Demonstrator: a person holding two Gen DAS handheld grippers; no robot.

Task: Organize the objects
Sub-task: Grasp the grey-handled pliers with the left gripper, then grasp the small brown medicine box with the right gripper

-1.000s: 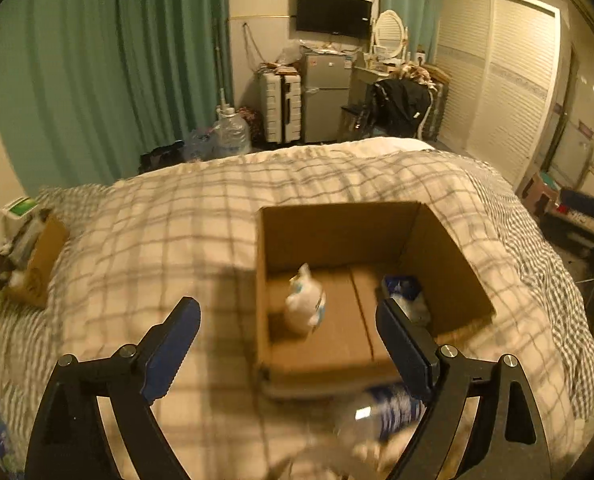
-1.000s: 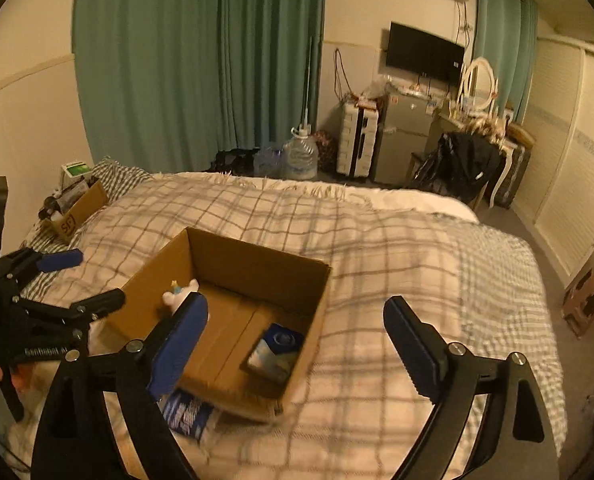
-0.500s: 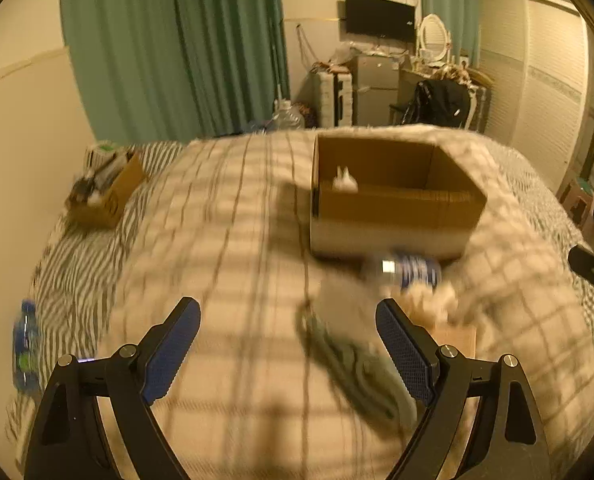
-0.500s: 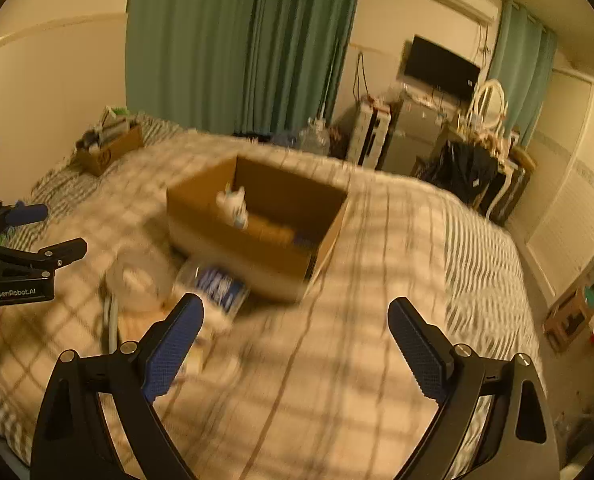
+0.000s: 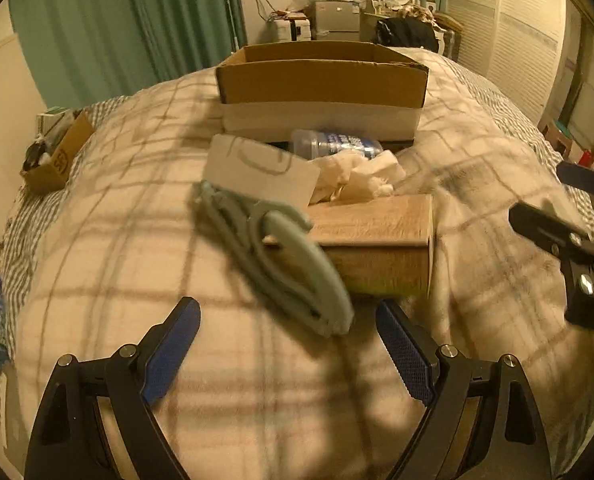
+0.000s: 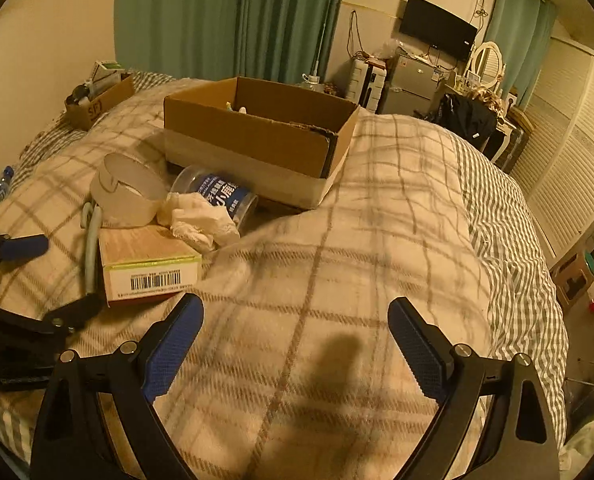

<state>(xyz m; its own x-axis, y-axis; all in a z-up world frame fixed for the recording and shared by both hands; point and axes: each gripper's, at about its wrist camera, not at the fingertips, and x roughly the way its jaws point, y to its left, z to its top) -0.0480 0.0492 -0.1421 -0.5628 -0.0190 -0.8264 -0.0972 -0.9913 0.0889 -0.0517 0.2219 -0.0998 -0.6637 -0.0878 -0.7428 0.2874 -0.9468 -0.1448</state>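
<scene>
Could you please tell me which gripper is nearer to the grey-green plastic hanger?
Left. The left gripper is open just below the grey-green plastic hanger; the right gripper is open over bare blanket, beyond the tissue box.

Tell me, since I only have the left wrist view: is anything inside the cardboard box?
Observer: Yes. In the right wrist view a small white item pokes up above the near wall of the cardboard box.
Operator: Any marking on the tissue box's end?
Observer: A barcode label sits on the end of the tissue box that faces the right wrist camera.
Operator: Is the right gripper holding something?
Observer: No. The right gripper is wide open, with only the plaid blanket between its fingers.
</scene>
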